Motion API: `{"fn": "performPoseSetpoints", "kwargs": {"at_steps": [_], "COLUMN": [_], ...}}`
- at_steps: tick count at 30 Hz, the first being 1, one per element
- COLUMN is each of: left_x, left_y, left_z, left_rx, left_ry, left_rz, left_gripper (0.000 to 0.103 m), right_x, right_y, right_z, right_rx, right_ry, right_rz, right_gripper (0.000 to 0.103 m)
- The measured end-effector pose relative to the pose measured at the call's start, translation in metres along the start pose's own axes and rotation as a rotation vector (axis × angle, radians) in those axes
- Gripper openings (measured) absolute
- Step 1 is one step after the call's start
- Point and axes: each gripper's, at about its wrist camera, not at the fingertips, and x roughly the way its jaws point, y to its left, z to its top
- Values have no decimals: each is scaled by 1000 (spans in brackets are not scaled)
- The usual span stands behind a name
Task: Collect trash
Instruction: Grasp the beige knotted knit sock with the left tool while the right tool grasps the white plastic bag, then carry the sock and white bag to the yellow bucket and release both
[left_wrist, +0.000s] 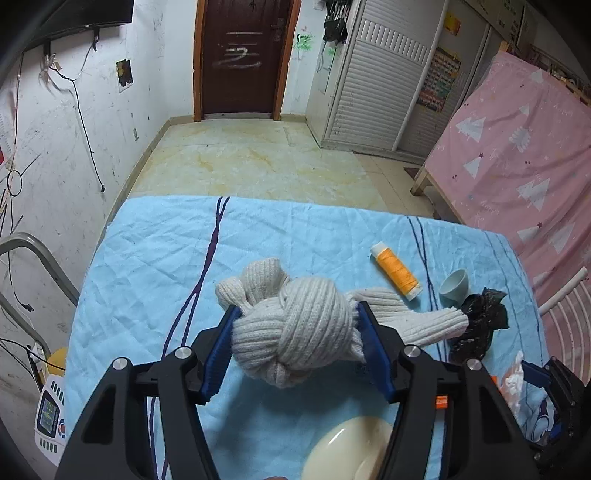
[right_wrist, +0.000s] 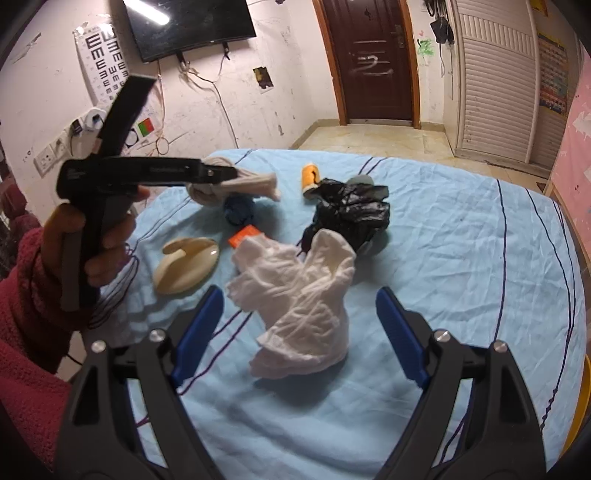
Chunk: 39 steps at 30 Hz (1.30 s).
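Observation:
My left gripper (left_wrist: 297, 314) is shut on a knotted cream knit cloth (left_wrist: 295, 328) and holds it above the blue sheet (left_wrist: 155, 258); the cloth's tail trails right toward a crumpled black plastic bag (left_wrist: 478, 325). In the right wrist view the left gripper (right_wrist: 225, 173) holds the same cloth (right_wrist: 240, 182) at the far left. My right gripper (right_wrist: 295, 299) is open, its blue pads either side of a crumpled white tissue (right_wrist: 299, 299) lying on the sheet. The black bag (right_wrist: 351, 212) lies just beyond the tissue.
An orange thread spool (left_wrist: 396, 269) and a small pale cup (left_wrist: 453, 283) lie at the right. A cream oval dish (right_wrist: 186, 264) lies at the left, an orange packet (right_wrist: 243, 234) beside the tissue. Pink-covered furniture (left_wrist: 517, 155) stands right of the bed.

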Motion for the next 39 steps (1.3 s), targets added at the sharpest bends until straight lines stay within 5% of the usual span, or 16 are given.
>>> {"fn": "performPoseSetpoints", "kwargs": {"at_steps": [8,13,26,39], "left_x": [-30,-39,-66,-77], "left_y": [-9,-19,-62,-156], "left_z": [8,8,6,1], "left_rx": [2,10,86,238], "left_ry": [-79,-95,-137,-153], "left_rz": [-14,-15,-26,-83], "left_gripper": [55,55,55,55], "right_x": [-1,-6,-38,-93], "right_y": [-2,-2,-30,-91], "right_z": [-4,-8,-12,-39], "right_rx": [8,4,54,158], "right_ry": [3,-10,-97,-186], "right_rz": [-2,-1,-11,-115], "right_gripper": [56,28,26,26]}}
